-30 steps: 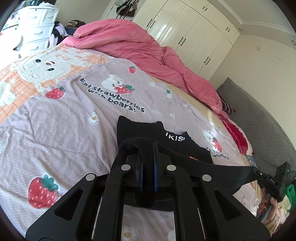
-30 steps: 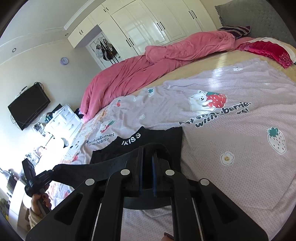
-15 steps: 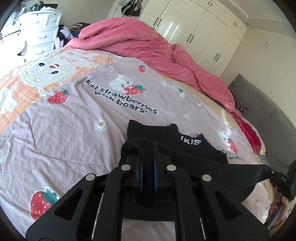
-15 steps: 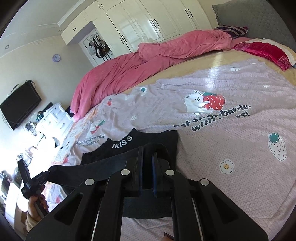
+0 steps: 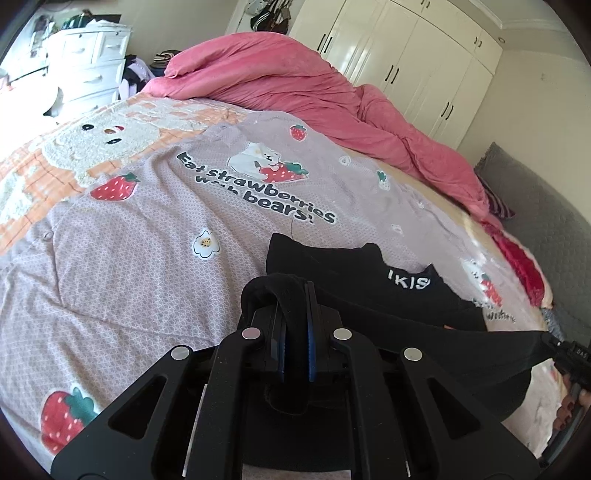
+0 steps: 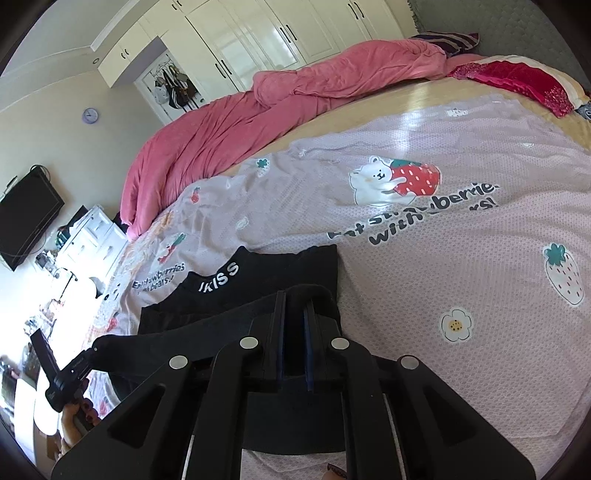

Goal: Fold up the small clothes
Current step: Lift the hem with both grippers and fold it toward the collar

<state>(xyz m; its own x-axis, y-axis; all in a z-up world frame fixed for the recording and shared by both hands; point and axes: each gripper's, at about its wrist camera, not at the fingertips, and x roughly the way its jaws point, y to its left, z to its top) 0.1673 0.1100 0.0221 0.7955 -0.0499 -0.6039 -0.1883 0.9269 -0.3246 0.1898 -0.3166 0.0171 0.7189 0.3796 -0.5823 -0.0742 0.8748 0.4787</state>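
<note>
A small black garment (image 5: 369,273) with white letters on its waistband lies on the strawberry bedspread (image 5: 129,258); it also shows in the right wrist view (image 6: 258,284). My left gripper (image 5: 295,291) is shut on one corner of its near edge. My right gripper (image 6: 293,299) is shut on the other corner. The near edge is stretched taut between the two grippers, lifted above the rest of the garment. The right gripper shows at the left wrist view's right edge (image 5: 569,354), and the left gripper at the right wrist view's lower left (image 6: 66,373).
A crumpled pink duvet (image 5: 295,85) lies along the far side of the bed. A red cloth (image 6: 517,77) and grey headboard (image 5: 546,221) are at the head end. White drawers (image 5: 92,62) and white wardrobes (image 6: 258,33) stand beyond the bed.
Both grippers have moved forward over the bed with the held edge, toward the garment's waistband. The edge stays stretched between them.
</note>
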